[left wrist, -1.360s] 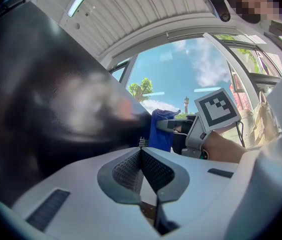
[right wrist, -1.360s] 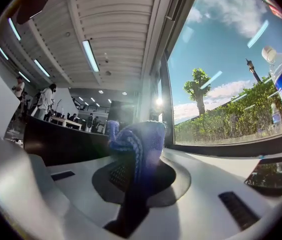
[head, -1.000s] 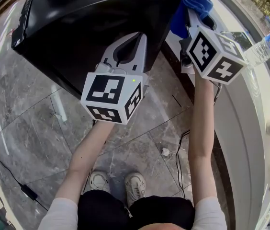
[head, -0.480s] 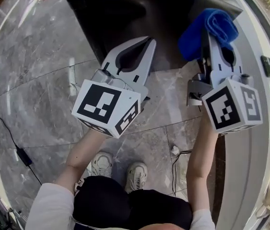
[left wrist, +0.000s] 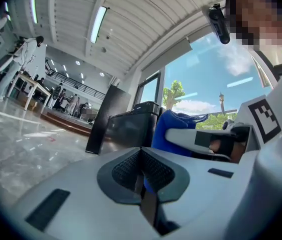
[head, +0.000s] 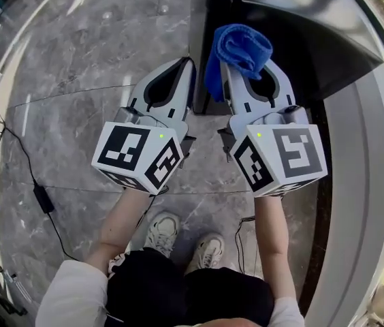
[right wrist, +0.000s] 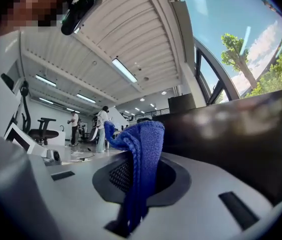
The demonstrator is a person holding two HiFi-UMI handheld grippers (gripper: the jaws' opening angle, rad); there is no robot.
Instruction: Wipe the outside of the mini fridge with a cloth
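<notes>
The right gripper (head: 245, 80) is clamped on the blue cloth (head: 241, 46); the left gripper (head: 182, 73), just to its left, is closed on nothing; the black fridge (head: 301, 26) stands just beyond, far right; the cloth's bunched end should probably press flat against its side, with even strokes.

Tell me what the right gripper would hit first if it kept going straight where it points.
Probably the black mini fridge, led by the blue cloth clamped in the right gripper. It aims near the fridge's edge, so it might miss.
</notes>
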